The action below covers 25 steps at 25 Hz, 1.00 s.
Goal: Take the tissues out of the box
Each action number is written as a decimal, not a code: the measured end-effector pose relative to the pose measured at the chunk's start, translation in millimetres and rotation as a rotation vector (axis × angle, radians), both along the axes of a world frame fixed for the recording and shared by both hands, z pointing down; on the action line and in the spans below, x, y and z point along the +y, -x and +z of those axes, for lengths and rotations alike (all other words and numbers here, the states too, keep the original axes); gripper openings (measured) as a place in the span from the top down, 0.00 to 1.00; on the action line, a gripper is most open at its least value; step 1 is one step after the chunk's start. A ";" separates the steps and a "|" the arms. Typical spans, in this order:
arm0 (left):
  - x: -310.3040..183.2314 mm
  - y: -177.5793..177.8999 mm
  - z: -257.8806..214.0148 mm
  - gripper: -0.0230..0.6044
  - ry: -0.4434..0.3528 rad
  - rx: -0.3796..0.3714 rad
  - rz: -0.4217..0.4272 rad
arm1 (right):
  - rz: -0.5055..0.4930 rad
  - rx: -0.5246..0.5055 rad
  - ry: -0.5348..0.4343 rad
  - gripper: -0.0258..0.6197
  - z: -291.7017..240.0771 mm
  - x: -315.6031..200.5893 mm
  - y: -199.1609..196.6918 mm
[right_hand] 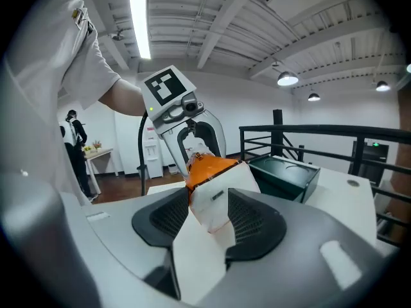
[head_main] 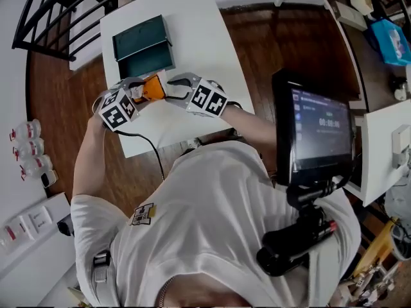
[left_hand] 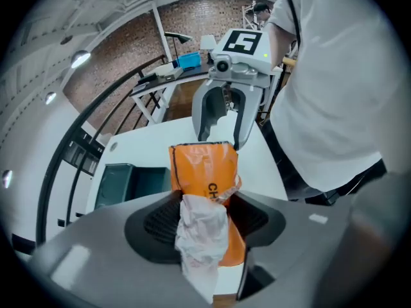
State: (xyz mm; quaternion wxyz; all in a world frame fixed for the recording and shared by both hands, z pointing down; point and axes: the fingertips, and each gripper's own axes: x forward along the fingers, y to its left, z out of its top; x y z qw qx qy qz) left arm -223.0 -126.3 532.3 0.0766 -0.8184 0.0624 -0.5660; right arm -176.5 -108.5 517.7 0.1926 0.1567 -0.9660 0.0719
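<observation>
Now orange tissue pack grasped at opposite ends by left fingers, right fingers.

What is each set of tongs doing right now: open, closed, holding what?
Left tongs: closed on the orange tissue pack.
Right tongs: closed on the same pack's other end.

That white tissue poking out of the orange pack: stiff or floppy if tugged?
Probably floppy: the tissue hangs crumpled and creased from the orange pack. It looks thin, so it is likely light and easily torn. The pack, held by the left tongs and right tongs, looks like soft film that may buckle.
</observation>
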 end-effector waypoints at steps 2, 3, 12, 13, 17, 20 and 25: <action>26.7 -4.9 17.2 0.59 0.047 -0.008 -0.001 | -0.028 0.018 0.038 0.68 16.3 25.5 -2.5; 38.2 -8.3 25.8 0.59 0.070 -0.014 -0.001 | -0.041 0.026 0.057 0.68 24.0 36.7 -4.8; 69.5 -24.8 87.7 0.59 0.196 -0.074 0.025 | -0.054 0.101 0.179 0.68 89.7 65.4 -20.3; 69.4 -26.2 91.9 0.59 0.205 -0.078 0.028 | -0.052 0.113 0.191 0.68 94.9 65.3 -21.2; 68.9 -34.7 99.1 0.57 0.229 -0.072 0.037 | -0.033 0.143 0.229 0.68 111.9 64.2 -28.5; 70.0 -37.2 100.7 0.56 0.251 -0.063 0.042 | -0.022 0.141 0.239 0.68 115.2 62.8 -31.1; 70.1 -37.0 102.2 0.45 0.251 -0.048 0.043 | -0.025 0.144 0.241 0.68 116.1 61.6 -31.0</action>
